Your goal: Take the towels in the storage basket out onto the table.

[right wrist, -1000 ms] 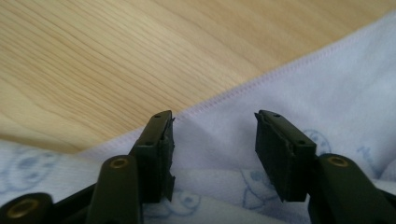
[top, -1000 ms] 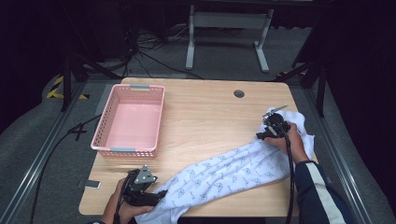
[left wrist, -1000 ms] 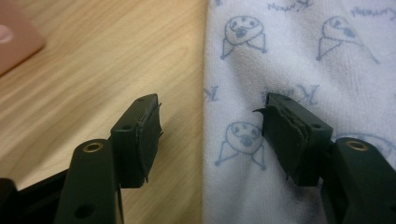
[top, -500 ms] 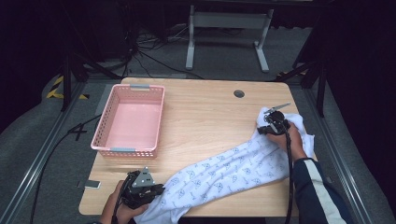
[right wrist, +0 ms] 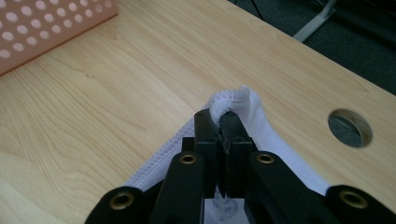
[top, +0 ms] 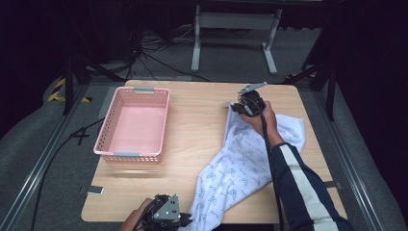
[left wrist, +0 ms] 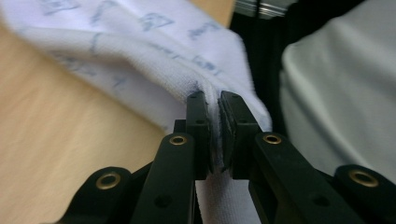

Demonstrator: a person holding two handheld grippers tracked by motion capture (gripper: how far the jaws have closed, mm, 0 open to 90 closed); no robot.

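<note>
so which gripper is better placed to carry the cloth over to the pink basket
Probably the left gripper: shut on the cloth, it sits just below the pink basket. The right gripper grips the far corner.

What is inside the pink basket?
Nothing can be seen inside the pink basket: in the high view its floor is bare. The near wall hides a thin strip of floor just behind it, so something very small and flat could sit there unseen.

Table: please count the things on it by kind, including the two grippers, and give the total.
Pink basket: 1
White printed cloth: 1
Grippers: 2, left gripper and right gripper, each shut on the cloth
Total: 4
</note>
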